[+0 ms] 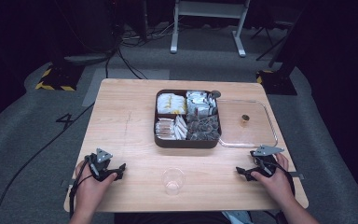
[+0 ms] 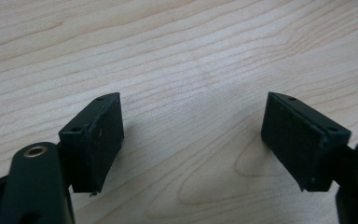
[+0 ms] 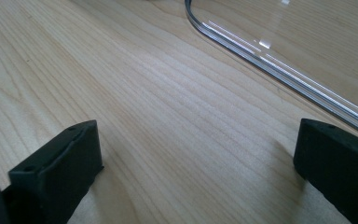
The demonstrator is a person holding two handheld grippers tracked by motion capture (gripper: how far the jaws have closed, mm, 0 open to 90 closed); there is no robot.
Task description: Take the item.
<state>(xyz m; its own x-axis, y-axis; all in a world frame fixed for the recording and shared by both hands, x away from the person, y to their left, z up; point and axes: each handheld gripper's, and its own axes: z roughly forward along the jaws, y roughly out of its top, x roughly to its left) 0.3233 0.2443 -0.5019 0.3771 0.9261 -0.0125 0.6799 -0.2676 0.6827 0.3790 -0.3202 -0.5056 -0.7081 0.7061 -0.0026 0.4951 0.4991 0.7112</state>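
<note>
A dark brown box point(image 1: 187, 140) with four compartments of wrapped snacks sits at the table's middle back. Its clear lid point(image 1: 247, 122) lies flat to the box's right, with a small round knob on it. A clear plastic cup point(image 1: 173, 180) stands upright near the front edge. My left gripper point(image 1: 119, 170) rests on the table at front left, open, with bare wood between its pads point(image 2: 100, 140). My right gripper point(image 1: 240, 171) rests at front right, open, just in front of the lid's corner point(image 3: 279, 70).
The wooden table point(image 1: 126, 121) stands on grey carpet. Cables and a white frame's legs point(image 1: 205, 28) lie on the floor behind. Bare wood spans the table's left half and the strip between the cup and the box.
</note>
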